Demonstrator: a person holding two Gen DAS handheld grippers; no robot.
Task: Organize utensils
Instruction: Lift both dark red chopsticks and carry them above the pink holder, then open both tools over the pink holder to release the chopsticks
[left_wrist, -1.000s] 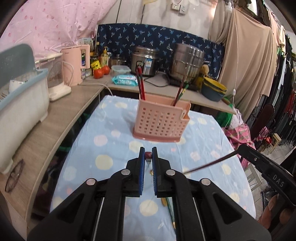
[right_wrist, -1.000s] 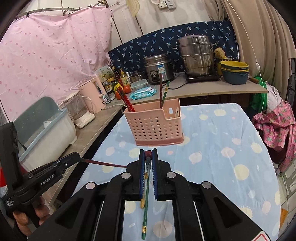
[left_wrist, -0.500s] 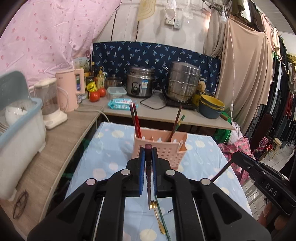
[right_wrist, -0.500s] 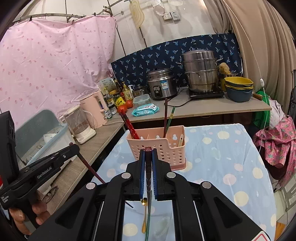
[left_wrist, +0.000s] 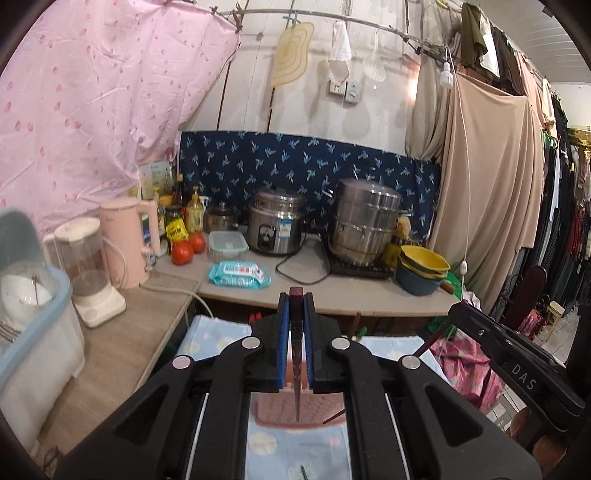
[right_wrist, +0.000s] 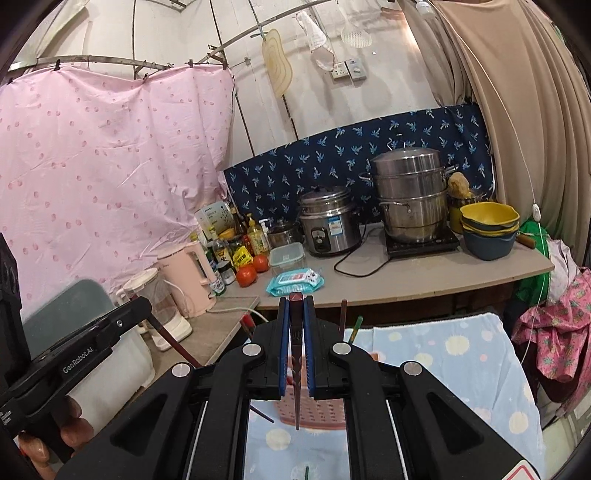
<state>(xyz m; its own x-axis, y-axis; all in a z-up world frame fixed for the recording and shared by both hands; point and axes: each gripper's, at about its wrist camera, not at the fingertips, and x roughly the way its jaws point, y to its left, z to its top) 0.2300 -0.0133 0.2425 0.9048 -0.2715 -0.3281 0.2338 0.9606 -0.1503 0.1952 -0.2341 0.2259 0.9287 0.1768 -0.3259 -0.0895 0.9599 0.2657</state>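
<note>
Green utensil (right_wrist: 355, 326) in pink basket (right_wrist: 310, 413), seemingly right-wrist view only

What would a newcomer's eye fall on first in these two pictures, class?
Probably the dark red chopstick clamped in the left gripper, hanging point-down over the pink basket; the right gripper holds another chopstick likewise. Behind, the big steel pot shines on the counter.

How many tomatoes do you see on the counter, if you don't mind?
2: one tomato sits nearer the pink kettle, the other tomato just behind it beside the plastic container. More may be hidden behind bottles.
</note>
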